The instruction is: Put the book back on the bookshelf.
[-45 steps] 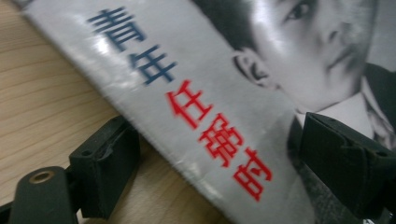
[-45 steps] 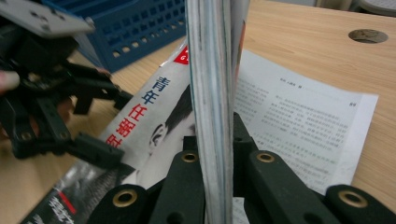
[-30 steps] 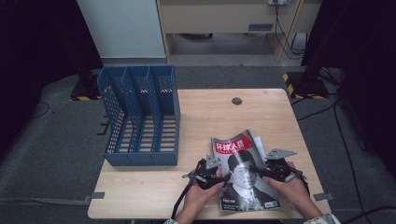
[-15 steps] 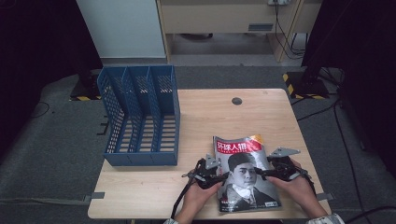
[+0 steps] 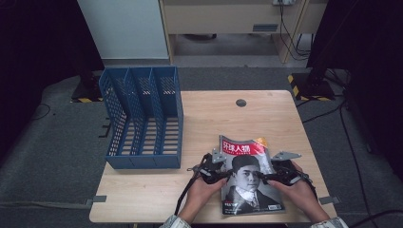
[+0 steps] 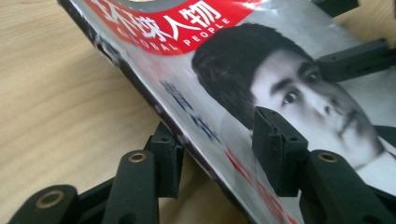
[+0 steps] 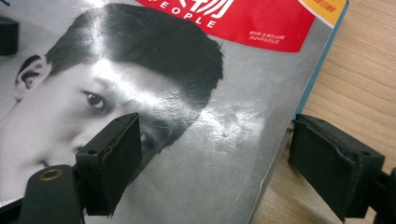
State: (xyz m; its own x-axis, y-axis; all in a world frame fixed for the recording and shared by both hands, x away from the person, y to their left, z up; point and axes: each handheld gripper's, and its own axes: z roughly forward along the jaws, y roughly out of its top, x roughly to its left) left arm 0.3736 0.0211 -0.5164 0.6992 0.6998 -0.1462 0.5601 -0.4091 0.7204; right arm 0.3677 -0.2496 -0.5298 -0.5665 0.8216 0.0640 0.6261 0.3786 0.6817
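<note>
At the worktop's (image 5: 157,199) near edge, the left gripper (image 5: 219,175) straddles the magazine's (image 5: 249,178) spine edge, jaws apart and just closing. The right gripper (image 5: 266,176) spans the opposite edge, jaws wide and just opening. The blue file rack (image 5: 142,118) stands farther back left.

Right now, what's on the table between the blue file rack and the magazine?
Nothing: in the high view, bare table separates the rack from the magazine.

You've squared up the magazine (image 5: 248,173) w/ the desk edge; it lay skewed before. Your right tongs (image 7: 212,163) just opened, edge between jaws; left tongs (image 6: 219,154) closing around the spine.
</note>
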